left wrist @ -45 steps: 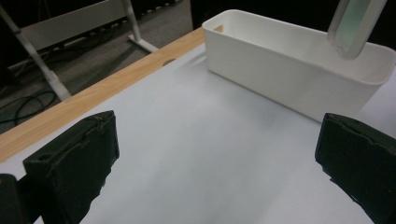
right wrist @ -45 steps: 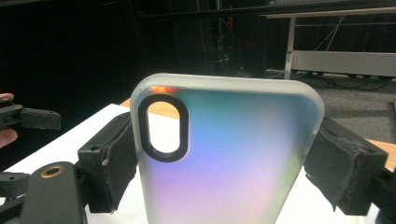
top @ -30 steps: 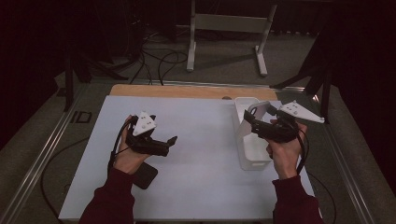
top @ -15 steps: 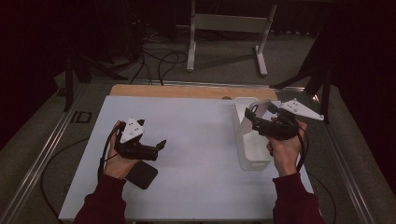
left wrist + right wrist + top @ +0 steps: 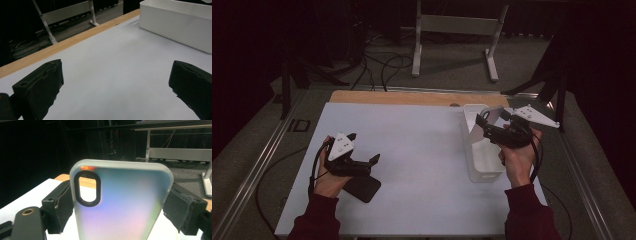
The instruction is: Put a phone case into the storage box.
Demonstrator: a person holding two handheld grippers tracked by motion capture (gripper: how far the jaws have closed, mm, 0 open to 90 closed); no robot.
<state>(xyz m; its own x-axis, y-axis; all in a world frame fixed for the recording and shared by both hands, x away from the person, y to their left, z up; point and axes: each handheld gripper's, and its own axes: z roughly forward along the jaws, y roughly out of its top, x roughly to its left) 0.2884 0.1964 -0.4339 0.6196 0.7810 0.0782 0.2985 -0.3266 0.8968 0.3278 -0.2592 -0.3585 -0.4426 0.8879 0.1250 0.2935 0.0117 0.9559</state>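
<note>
A frosted, iridescent phone case (image 5: 125,202) with an oval camera cut-out stands upright between the jaws of my right gripper (image 5: 120,205), which is shut on its two sides. In the high view that right gripper (image 5: 491,120) holds the phone case (image 5: 493,115) above the far end of a white bin (image 5: 482,172). My left gripper (image 5: 363,148) hovers low over the white table at the left, its jaws wide open with nothing between them, as the left gripper view (image 5: 116,85) confirms. A black phone (image 5: 362,188) lies flat on the table just under my left hand.
The white bin (image 5: 175,20) is long and narrow and sits at the table's right side. A wooden strip (image 5: 412,97) runs along the table's far edge. Beyond it are floor cables and a metal stand (image 5: 452,30). Bare white table (image 5: 422,150) lies between the two hands.
My left hand has drifted left and toward the near edge, sinking a little, with its jaws still open. The right gripper has kept still with the case in it.
</note>
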